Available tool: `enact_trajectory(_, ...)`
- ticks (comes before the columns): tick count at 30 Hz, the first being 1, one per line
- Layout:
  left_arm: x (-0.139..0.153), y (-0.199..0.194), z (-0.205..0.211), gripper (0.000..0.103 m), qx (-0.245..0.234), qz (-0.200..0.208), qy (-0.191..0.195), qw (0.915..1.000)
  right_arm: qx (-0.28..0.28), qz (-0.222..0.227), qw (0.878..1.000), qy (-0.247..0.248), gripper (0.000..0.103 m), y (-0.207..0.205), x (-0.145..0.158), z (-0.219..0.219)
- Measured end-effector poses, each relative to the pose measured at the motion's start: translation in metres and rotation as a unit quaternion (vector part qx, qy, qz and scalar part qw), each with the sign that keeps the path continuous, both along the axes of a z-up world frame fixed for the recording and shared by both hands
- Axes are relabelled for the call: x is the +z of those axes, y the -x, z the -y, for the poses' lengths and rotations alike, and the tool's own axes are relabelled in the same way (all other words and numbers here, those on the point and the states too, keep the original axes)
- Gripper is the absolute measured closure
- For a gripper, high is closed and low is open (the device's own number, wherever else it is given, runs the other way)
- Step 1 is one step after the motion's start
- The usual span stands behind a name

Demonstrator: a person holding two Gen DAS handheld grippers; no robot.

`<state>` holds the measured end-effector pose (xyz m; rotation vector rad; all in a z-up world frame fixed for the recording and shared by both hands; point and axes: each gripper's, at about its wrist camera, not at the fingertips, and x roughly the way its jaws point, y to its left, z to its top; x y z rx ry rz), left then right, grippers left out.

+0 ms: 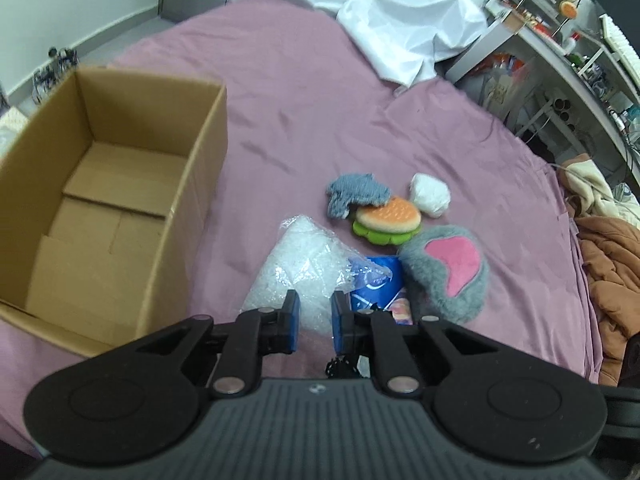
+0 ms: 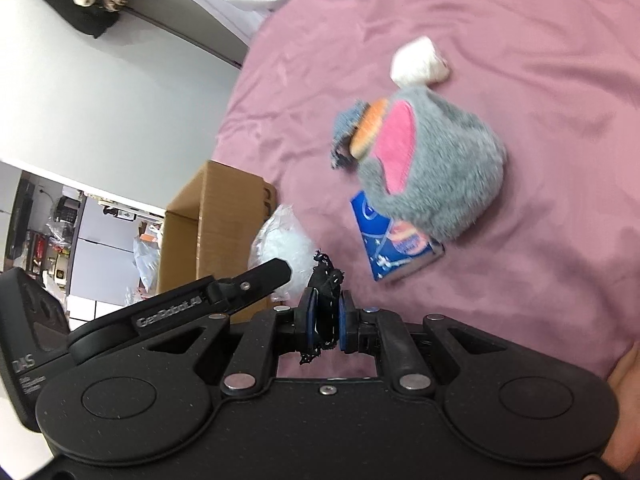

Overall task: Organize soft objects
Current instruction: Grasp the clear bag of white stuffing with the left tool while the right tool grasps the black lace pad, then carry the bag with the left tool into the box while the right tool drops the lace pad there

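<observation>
Gripping a clear bag of white filling (image 1: 296, 268) with the left claw (image 1: 317, 312), blue pads clenched on the bag's near corner, most of the bag bulging out ahead of the fingertips. Holding the right claw (image 2: 327, 312) shut as well, pinching a small black frilly scrap (image 2: 326, 284) that pokes up past the pads and dangles below them. Seen from the left wrist, that same scrap just under and right of the left claw.

Left of the left claw and close by: an open cardboard box (image 1: 208, 184), nothing inside it but its folded floor flaps. Just right of the fingertips: a blue packet (image 1: 380, 288), partly tucked under a grey plush with a pink patch (image 1: 448, 272). Farther ahead: a burger toy (image 1: 388, 220), touching a grey knitted piece (image 1: 356, 194) on its left, and a white bundle (image 1: 430, 196) just beside it on the right.

All resting on a pink bedcover (image 1: 300, 100). From the right claw: plush and packet ahead and to the right, box ahead and to the left behind the left claw's finger
</observation>
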<state>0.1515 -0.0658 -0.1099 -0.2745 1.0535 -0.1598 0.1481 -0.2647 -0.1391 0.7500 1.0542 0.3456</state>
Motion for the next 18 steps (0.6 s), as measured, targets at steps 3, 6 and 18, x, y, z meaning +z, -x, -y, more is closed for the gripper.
enact_trajectory(3,0.012,0.004,-0.002,0.088,0.005,0.015,-0.010,0.9998,0.002,0.022,1.000,0.004,0.092,0.002,0.007,-0.001)
enact_trajectory(6,0.024,0.009,-0.006,0.088,0.010,0.029,-0.018,0.9994,0.002,0.051,0.999,0.005,0.092,0.005,0.017,-0.002)
enact_trajectory(18,0.056,0.028,-0.026,0.088,0.041,0.068,-0.030,0.9964,-0.003,0.147,0.989,0.021,0.092,0.011,0.052,-0.009)
